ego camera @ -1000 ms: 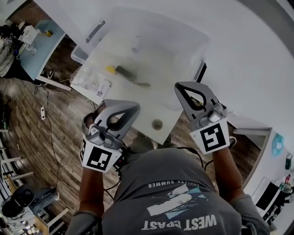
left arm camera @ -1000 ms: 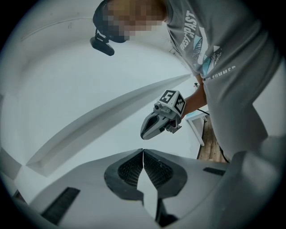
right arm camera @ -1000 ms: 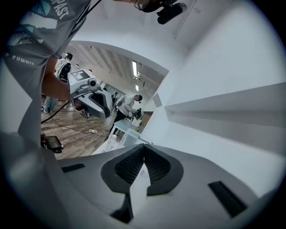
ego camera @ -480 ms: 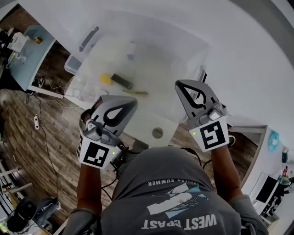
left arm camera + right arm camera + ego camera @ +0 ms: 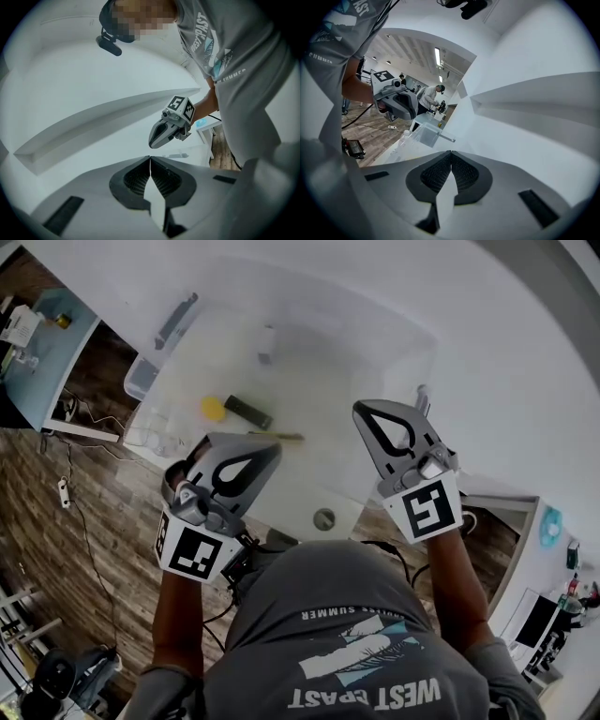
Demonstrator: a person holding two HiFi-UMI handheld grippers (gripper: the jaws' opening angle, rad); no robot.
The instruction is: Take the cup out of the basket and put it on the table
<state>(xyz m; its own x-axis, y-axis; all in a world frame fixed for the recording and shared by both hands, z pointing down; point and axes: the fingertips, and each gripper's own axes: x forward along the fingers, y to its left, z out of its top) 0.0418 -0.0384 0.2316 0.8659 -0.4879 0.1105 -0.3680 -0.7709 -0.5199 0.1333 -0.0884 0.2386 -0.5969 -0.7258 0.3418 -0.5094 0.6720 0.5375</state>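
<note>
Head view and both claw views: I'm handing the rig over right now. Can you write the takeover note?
Left claw: shut, empty.
Right claw: shut, empty.
Both are held over the near edge of the table, short of the clear basket.
In the basket: a yellow-and-black tool. I can't pick out the cup from the head view.
Done: nothing, the cup has not been touched.
Left: find the cup, open a claw, lift it out and set it on the table.
</note>
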